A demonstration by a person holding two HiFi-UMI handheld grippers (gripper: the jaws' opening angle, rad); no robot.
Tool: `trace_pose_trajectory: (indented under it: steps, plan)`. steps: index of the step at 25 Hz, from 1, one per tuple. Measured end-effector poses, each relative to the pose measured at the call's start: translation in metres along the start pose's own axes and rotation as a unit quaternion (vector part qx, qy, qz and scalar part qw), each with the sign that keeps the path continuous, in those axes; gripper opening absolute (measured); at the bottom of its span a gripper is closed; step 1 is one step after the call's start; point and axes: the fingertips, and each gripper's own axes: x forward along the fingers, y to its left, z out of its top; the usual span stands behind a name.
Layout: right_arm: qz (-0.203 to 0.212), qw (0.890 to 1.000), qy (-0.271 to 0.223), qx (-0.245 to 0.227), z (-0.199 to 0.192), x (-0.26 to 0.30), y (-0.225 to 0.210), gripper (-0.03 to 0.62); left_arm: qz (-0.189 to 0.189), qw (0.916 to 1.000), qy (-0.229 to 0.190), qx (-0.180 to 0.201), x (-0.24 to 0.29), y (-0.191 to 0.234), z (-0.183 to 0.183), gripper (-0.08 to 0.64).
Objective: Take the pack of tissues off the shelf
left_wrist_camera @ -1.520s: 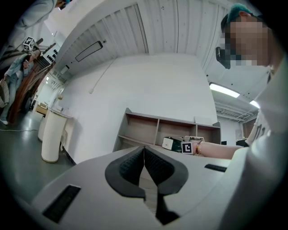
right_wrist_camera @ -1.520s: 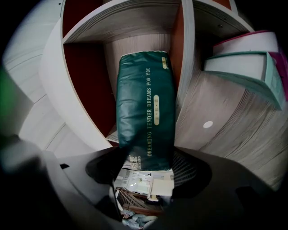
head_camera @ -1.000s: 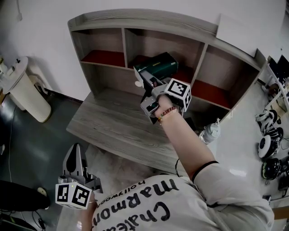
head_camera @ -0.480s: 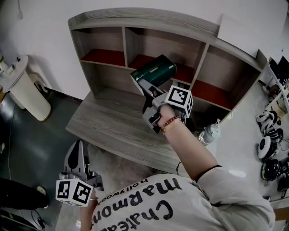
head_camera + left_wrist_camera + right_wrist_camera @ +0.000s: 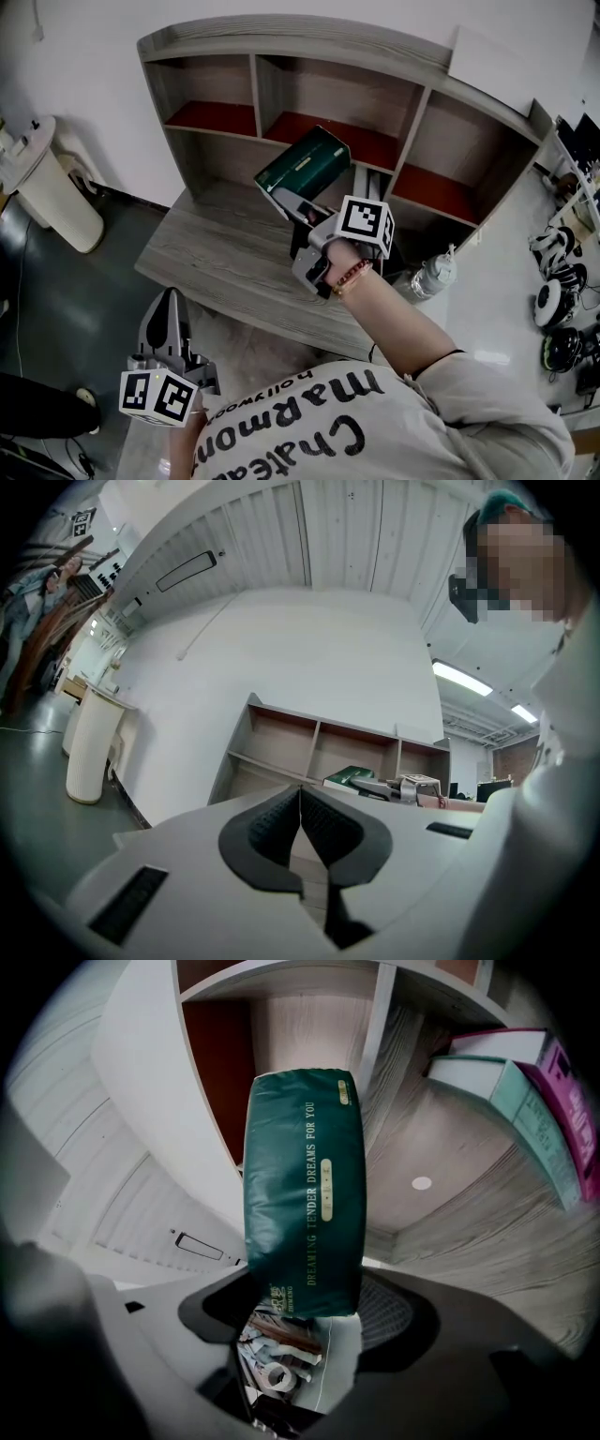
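The pack of tissues (image 5: 305, 1147) is wrapped in dark green plastic film, smooth and glossy, lightly creased, with gold print. The shelf (image 5: 309, 42) looks like grey wood-grain board with a matt finish; its compartment floors are a flat red-brown. The right gripper (image 5: 291, 202) and left gripper (image 5: 167, 309) have pale grey, smooth matt shells, probably plastic; their pads (image 5: 386, 1309) are black, finely ribbed and rubber-like. The person's shirt (image 5: 375, 431) is soft cloth. The floor (image 5: 56, 309) is dark and shiny

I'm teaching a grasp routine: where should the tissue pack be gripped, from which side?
Probably one short end of the pack, jaws across its narrow width, coming in along its length. It's a long, slim block, and the right hand-held gripper holds it so.
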Motion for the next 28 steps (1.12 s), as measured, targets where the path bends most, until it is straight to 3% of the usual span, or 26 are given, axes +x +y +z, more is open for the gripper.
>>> trace_pose_trajectory:
  steps: [16,28]
  plan:
    - [-0.022,0.996,0.083,0.005,-0.071,-0.011,-0.025,0.332,-0.003,0.9997,0.008,-0.023,0.002,-0.002,-0.023,0.017]
    - [-0.073,0.99,0.111,-0.044,-0.102,-0.033,-0.052,0.331,-0.025,0.9986,0.034,-0.031,0.02,-0.014,-0.04,0.018]
